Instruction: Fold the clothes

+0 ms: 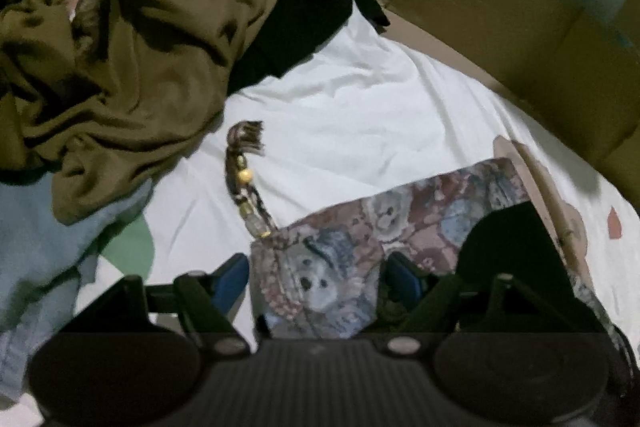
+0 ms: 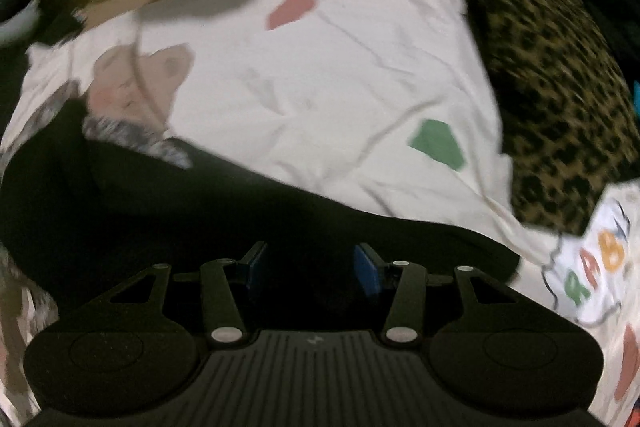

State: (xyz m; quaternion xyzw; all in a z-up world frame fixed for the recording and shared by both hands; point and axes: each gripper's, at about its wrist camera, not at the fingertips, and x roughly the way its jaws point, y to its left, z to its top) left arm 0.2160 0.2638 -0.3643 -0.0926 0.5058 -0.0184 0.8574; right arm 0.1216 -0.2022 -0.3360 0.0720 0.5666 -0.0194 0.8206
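Clothes-wise, the one in play is a teddy-bear-print tapestry garment with a black lining (image 1: 340, 259). A bunched corner of it sits between the blue pads of the left gripper (image 1: 316, 275). The pads look fairly wide apart though, so I honestly can't tell if they're pinching it or if the cloth is just draped through the gap.

In its own view, the right gripper (image 2: 310, 267) has its blue fingers standing apart over a dark black fabric (image 2: 200, 211), probably that same lining. It's too dark in there to see whether anything is actually caught.

Going outward in the left view: a beaded, tasselled drawstring (image 1: 246, 171) trails off toward 11 o'clock across the white bedsheet (image 1: 352, 115). A crumpled olive-brown garment (image 1: 140, 39) is heaped at 10 o'clock, with a pale blue garment (image 1: 36, 247) under it at 9. A brown cardboard box (image 1: 520, 27) runs along 1 to 2 o'clock.

In the right view a cream sheet with red and green patches (image 2: 320, 87) fills 12 o'clock, and a leopard-print cushion (image 2: 552, 87) sits at 2.

My guess is they're mid-handling the bear-print piece, either spreading it flat or bringing an edge over for a fold. Either way, whatever comes next needs both grippers on opposite edges with even tension, and that drawstring kept out of the crease.
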